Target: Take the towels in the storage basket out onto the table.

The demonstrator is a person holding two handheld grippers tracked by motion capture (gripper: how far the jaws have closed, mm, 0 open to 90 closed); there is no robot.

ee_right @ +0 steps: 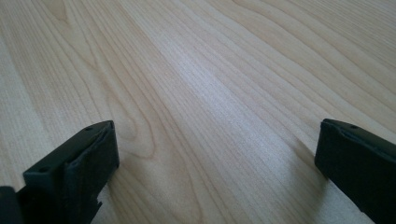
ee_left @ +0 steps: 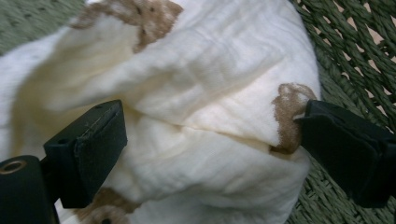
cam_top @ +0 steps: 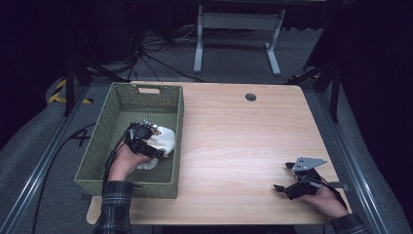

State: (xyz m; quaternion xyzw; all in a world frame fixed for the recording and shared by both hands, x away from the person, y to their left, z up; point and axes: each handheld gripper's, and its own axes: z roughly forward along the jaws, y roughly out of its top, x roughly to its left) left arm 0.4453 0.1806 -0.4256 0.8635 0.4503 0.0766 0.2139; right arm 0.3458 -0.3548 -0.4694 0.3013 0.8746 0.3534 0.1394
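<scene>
1. Fingers of the left gripper are spread wide around a cream cloth bunched inside the green basket, set to pinch it.
2. Right gripper fingers are held apart, idle on the tabletop.

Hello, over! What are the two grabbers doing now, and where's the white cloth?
Left gripper open, jaws astride the cream cloth. Cloth bunched inside the green woven basket. Right gripper open, low over bare wooden table. Nothing in the way.
</scene>
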